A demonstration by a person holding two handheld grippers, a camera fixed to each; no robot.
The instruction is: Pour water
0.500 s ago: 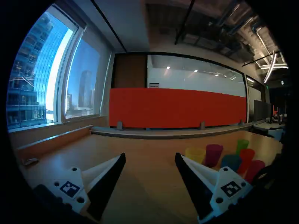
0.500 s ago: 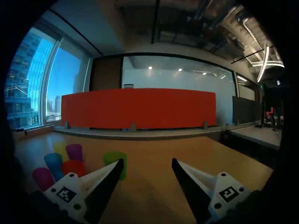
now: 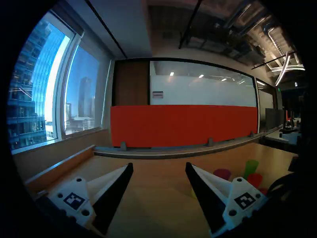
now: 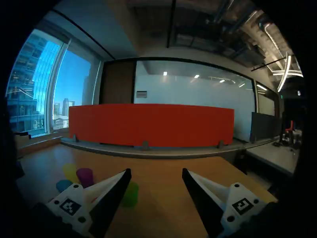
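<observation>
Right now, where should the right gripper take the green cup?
Probably take the green cup by its side wall, mid-height, coming level from the near side with the open right gripper. It stands upright, round-walled, and the purple cup sits off to its left.

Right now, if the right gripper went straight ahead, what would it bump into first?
Probably the orange divider far ahead, though depth is unclear; the green cup sits left of the right gripper.
</observation>
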